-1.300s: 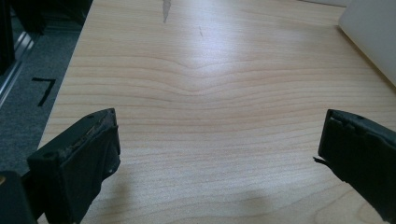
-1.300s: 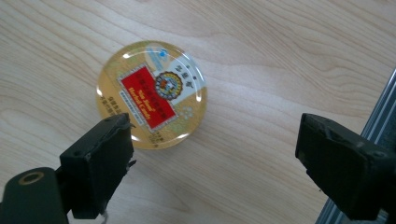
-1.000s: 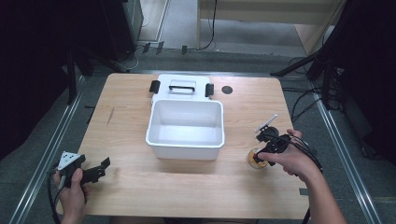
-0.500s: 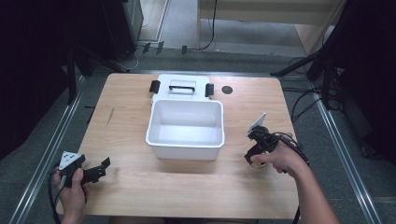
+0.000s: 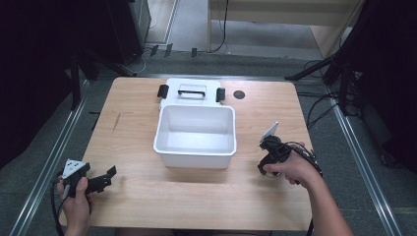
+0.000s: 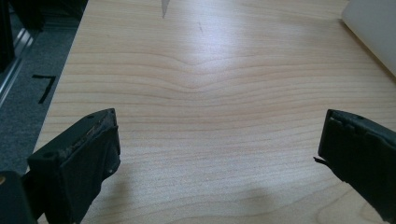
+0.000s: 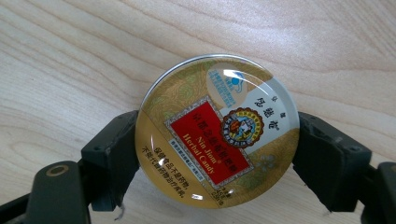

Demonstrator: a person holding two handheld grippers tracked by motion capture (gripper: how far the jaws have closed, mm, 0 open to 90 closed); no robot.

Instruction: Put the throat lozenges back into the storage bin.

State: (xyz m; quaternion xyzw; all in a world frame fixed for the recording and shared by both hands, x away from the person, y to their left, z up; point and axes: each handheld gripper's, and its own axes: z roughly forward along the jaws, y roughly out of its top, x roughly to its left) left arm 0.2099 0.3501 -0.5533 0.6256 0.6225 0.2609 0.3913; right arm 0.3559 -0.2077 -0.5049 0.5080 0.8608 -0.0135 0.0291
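**Candy tin caught between the right fingers**

Here we are at the desk (image 5: 147, 206), and all the action sits on the right side. The right gripper (image 7: 217, 158) has its two black fingers (image 7: 114, 154) pressed against opposite edges of a round candy tin (image 7: 217, 128), gold lid with a red label facing up. The tin sits squarely between the fingers, one at each side of its rim, and it looks low over the wood, though I can't tell whether it is touching the desk or just off it. Being round, it has no long axis to worry about.

From above, the right hand (image 5: 290, 169) holds its gripper (image 5: 269, 155) just beside the near right corner of the white bin (image 5: 195, 153). The bin lies to the left of those fingers and a little ahead, open and empty. I'd judge that is where the tin is headed: a short carry left and over the wall.

The left gripper (image 6: 217, 154) is well apart, at the near left corner. Its fingers (image 6: 79, 158) are spread wide over bare wood, nothing between them. The right hand is plainly the nearer one.
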